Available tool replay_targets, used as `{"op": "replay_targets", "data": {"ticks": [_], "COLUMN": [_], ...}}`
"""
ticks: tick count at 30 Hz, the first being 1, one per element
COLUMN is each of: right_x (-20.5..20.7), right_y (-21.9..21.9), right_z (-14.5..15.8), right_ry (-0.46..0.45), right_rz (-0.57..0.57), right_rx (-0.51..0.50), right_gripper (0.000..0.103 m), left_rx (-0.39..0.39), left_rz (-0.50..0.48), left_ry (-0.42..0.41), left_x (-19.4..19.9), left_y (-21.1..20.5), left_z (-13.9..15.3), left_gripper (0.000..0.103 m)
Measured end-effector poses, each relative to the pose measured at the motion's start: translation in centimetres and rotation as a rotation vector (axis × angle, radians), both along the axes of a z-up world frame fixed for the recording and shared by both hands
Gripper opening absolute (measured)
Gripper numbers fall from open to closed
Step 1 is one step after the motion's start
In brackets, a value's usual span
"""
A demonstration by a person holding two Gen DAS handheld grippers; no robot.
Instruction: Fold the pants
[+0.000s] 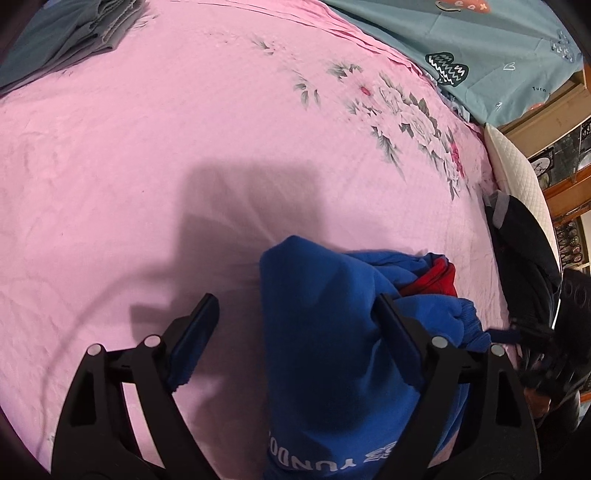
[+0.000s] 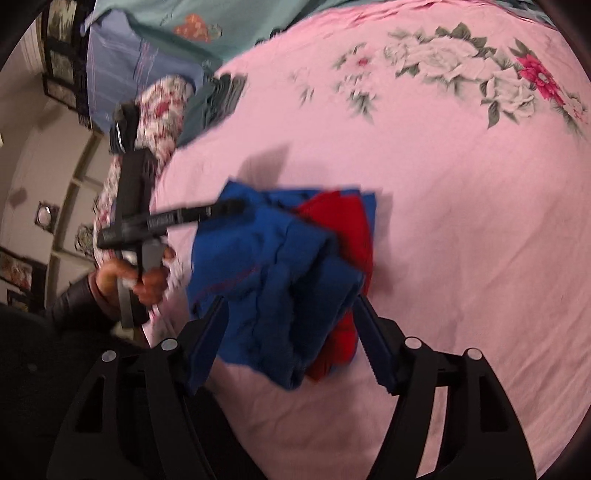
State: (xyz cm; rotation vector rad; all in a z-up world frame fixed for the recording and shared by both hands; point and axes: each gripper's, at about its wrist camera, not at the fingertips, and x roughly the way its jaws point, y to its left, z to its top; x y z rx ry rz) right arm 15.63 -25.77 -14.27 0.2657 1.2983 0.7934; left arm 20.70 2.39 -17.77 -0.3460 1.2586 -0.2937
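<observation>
Most of both views is filled by the bed point(image 1: 184, 147), its pink floral sheet spread flat, and the task's thing sits on it close in front of the tools: the blue pants point(image 1: 325, 332), bunched with a red lining point(image 1: 432, 280) showing, white lettering at the near edge in the left wrist view. Far off at one corner lies a stack of grey folded clothes point(image 1: 74, 33), well apart from the work, and a teal quilt point(image 1: 480, 44) runs along the far edge. The left tool point(image 1: 295, 343) stands spread wide, released, with the blue cloth draped between its fingers and against the right-hand one — nothing is pinched. The right tool point(image 2: 288, 332) is also parted, yet the bundle fills the gap between its fingers; whether they press the cloth or merely straddle it I cannot tell, as the frame is blurred. In that view the left tool point(image 2: 221, 208) reaches the bundle's far edge. By my judgement the step in hand is gathering and re-gripping a partly folded bundle — the fold looks loose, not squared. The next move likely calls for closing on a clean edge, then lifting it over evenly.
</observation>
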Motion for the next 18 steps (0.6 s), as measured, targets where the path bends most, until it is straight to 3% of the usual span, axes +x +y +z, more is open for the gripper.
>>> {"op": "replay_targets", "data": {"ticks": [3,7,10,12,16,18], "right_x": [-0.6,-1.4,-2.0,-2.2,-1.5,-1.1], "right_y": [1.9,3.3,2.5,2.2,1.3,-0.2], "right_z": [-1.4,2.0,5.1,4.8,-0.8,-0.5], "right_ry": [-0.023,-0.250,-0.401,-0.431,-0.290,-0.222], "right_rz": [-0.001,0.013,-0.040,-0.057,-0.075,-0.151], "right_rx": [-0.073,-0.145,-0.139,-0.175,-0.265,-0.201], "right_gripper": [0.048,0.016,0.013,0.013,0.018,0.028], "left_rx": [0.007,0.030,0.043,0.048,0.062,0.086], "left_rz": [-0.004,0.016,0.058,0.084,0.074,0.060], "left_ry": [0.009,-0.024,-0.084,-0.110,-0.095,-0.104], "left_x": [-0.4,-0.9,-1.4,-1.6,-2.2,-2.6], "left_y": [0.0,0.5,1.3,1.7,1.7,1.4], "left_z": [-0.1,0.9,2.3,2.8,2.2,2.4], "left_gripper": [0.087,0.087,0.087,0.087,0.088,0.088]}}
